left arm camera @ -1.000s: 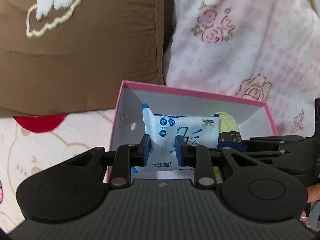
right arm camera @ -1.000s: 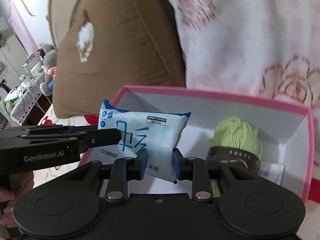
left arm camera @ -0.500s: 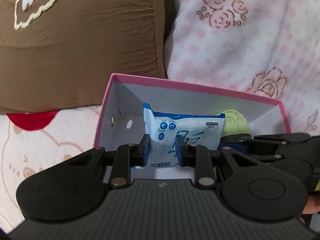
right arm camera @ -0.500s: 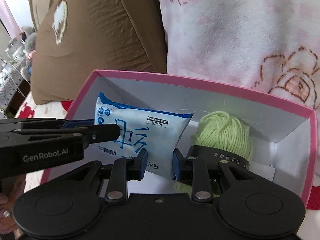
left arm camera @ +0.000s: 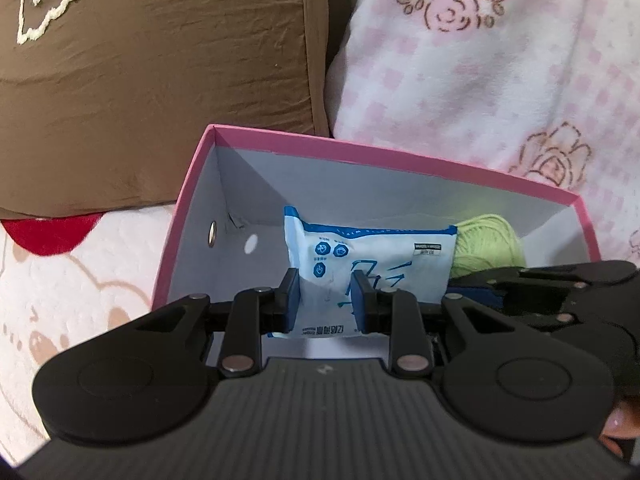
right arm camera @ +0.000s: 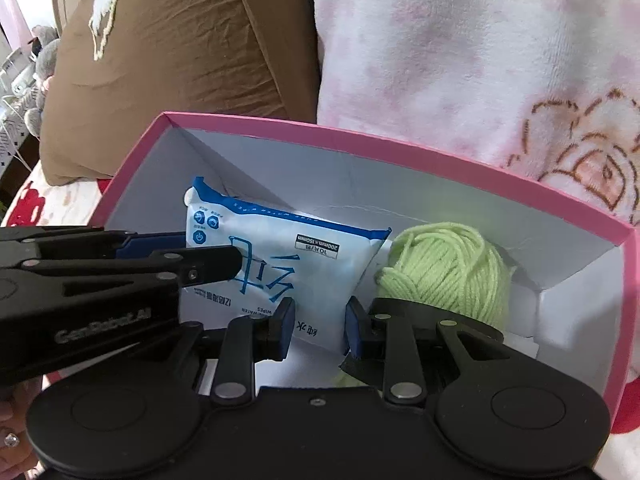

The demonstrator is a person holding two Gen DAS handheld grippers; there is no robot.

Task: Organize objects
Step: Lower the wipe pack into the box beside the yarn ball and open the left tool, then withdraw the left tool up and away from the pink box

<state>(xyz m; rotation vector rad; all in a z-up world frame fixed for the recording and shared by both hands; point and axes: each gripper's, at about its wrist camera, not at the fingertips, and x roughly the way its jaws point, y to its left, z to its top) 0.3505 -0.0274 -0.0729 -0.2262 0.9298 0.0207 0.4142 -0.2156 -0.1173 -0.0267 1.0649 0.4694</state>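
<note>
Pink blanket [right arm camera: 460, 52] behind; both our grippers, left [left arm camera: 326, 300] and right [right arm camera: 318, 326], clamp the "WIPES" pack [right arm camera: 280, 256]; "GenRobot.AI" marks the left one.

we are in a home, most likely a bedroom, on a bed. a brown pillow [left arm camera: 152, 92] with a stitched white cloud leans beside a fluffy pink blanket [left arm camera: 500, 80] printed with roses. the bedsheet [left arm camera: 72, 288] shows cartoon bears. at the far left edge of the right wrist view, grey plush toys [right arm camera: 46, 50] sit by cluttered furniture.
</note>
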